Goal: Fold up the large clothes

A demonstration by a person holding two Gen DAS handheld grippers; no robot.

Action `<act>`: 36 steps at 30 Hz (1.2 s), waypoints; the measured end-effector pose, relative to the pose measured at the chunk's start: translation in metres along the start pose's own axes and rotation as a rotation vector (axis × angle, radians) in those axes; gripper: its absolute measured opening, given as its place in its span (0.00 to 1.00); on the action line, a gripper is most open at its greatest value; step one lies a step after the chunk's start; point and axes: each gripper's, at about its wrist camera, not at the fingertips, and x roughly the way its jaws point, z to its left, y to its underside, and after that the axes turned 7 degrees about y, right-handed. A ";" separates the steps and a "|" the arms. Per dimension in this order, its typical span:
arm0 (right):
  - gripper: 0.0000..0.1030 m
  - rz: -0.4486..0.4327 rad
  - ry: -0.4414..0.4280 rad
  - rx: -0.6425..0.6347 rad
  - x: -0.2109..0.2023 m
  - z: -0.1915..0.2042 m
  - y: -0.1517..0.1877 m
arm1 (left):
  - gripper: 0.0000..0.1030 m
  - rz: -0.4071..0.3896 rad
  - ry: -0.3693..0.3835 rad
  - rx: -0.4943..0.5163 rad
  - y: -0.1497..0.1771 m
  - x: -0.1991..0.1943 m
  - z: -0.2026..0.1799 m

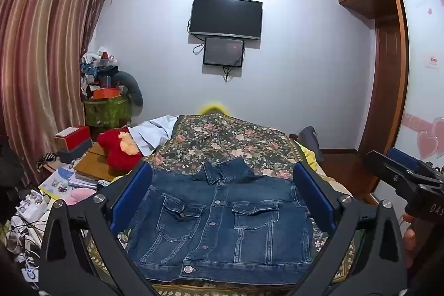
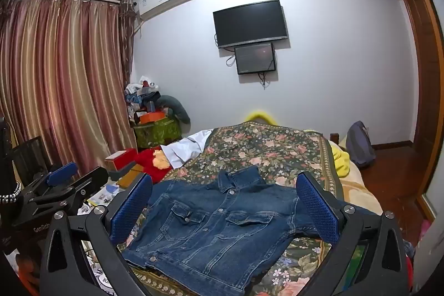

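Note:
A blue denim jacket (image 1: 222, 226) (image 2: 216, 226) lies flat and buttoned, front up and collar away from me, on the floral bedspread (image 1: 236, 140) (image 2: 266, 146). In the right wrist view one sleeve runs off to the right behind a finger. My left gripper (image 1: 222, 167) hovers open over the jacket's near side, its blue pads (image 1: 130, 199) wide apart with nothing between them. My right gripper (image 2: 224, 179) is just as wide open above the jacket, touching nothing. Each gripper shows at the edge of the other's view: right gripper (image 1: 383, 157), left gripper (image 2: 86, 169).
A red plush toy (image 1: 119, 149) and a white cloth (image 1: 152, 132) sit at the bed's left side. Boxes, books and cables crowd the low table (image 1: 80, 168) on the left by the curtain. A backpack (image 2: 360, 143) stands on the wooden floor to the right, near the wardrobe.

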 end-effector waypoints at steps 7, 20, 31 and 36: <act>1.00 0.007 -0.003 -0.004 0.002 0.004 0.001 | 0.99 -0.001 0.003 -0.020 -0.003 -0.002 0.009; 1.00 -0.003 -0.031 -0.008 0.008 0.009 0.000 | 0.99 -0.015 -0.037 0.006 0.000 -0.001 0.004; 1.00 0.005 -0.027 -0.006 0.007 0.009 0.000 | 0.99 -0.010 -0.030 0.003 0.000 0.000 0.004; 1.00 0.006 -0.028 -0.007 0.007 0.009 0.000 | 0.99 -0.012 -0.026 0.004 0.000 0.000 0.004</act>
